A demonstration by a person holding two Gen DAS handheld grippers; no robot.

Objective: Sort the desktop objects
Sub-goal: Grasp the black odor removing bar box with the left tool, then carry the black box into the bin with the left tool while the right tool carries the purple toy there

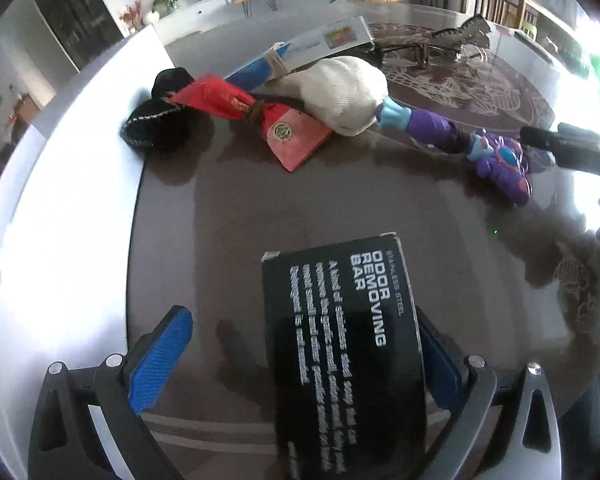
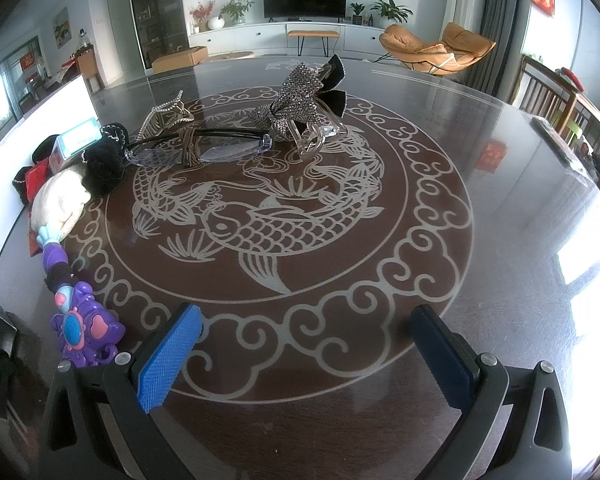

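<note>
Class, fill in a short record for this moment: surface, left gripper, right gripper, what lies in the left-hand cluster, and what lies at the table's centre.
Surface: dark round table with a fish pattern
Left gripper: open, black box lying between its fingers
Right gripper: open, empty
Left cluster: white pouch, red packet, purple toy wand
Centre: glasses, rhinestone hair clip

The left wrist camera sat low behind the left tool (image 1: 300, 364), looking forward and down across the table (image 1: 228, 200) from close range toward its white left edge. The right wrist camera looked along the right tool (image 2: 306, 356) from slightly higher, facing the table's fish pattern (image 2: 260, 224) and the room beyond. Both views shared the purple toy wand (image 1: 496, 160) (image 2: 82, 330), the white cloth pouch (image 1: 346, 94) (image 2: 60, 200) and the glasses (image 1: 408, 50) (image 2: 198, 150).
</note>
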